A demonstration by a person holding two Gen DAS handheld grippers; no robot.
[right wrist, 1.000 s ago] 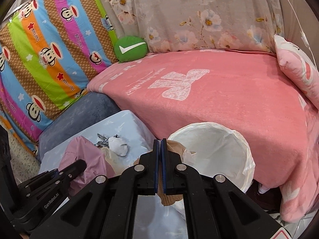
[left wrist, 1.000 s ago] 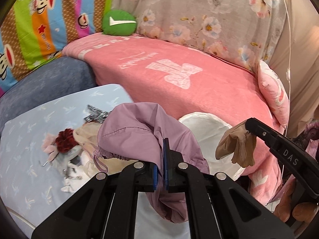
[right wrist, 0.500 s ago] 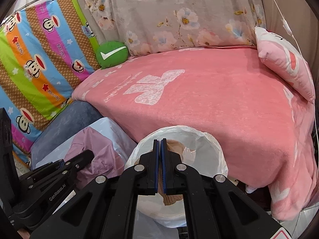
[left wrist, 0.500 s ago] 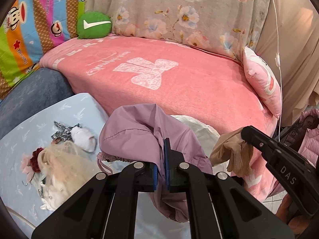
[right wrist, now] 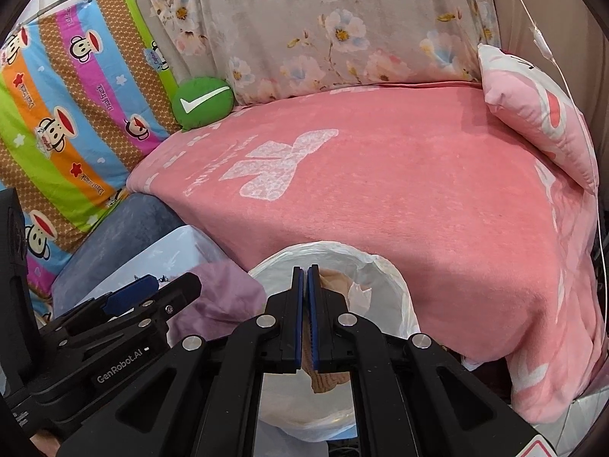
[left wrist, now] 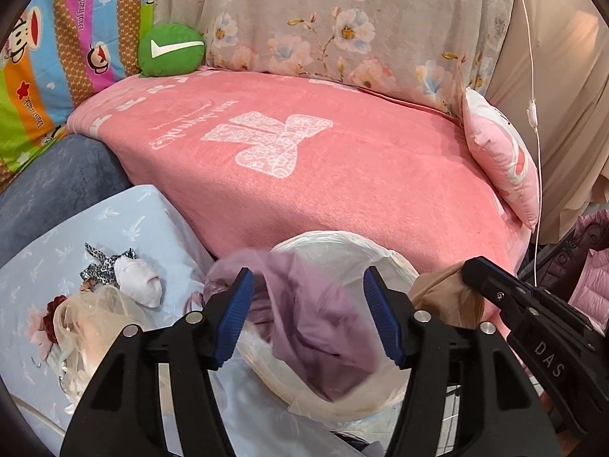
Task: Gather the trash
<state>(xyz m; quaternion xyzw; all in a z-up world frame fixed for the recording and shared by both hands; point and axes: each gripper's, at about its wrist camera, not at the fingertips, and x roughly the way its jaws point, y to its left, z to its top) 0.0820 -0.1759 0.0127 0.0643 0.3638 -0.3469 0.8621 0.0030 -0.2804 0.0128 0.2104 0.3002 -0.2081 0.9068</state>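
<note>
As its jaws have just been opening, the left gripper drops a purple cloth into the lined bin. The right gripper pinches a beige rag. Scraps remain uncollected.

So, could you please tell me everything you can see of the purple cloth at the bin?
The purple cloth is a soft, thin, mauve fabric, crumpled and motion-blurred, with a gathered edge at its left. It lies between the fingers of the left gripper, whose jaws have just been opening and no longer press on it. It hangs over the near rim of the white-lined bin, partly inside the liner. In the right wrist view it bulges just left of the bin, behind the left gripper.
</note>
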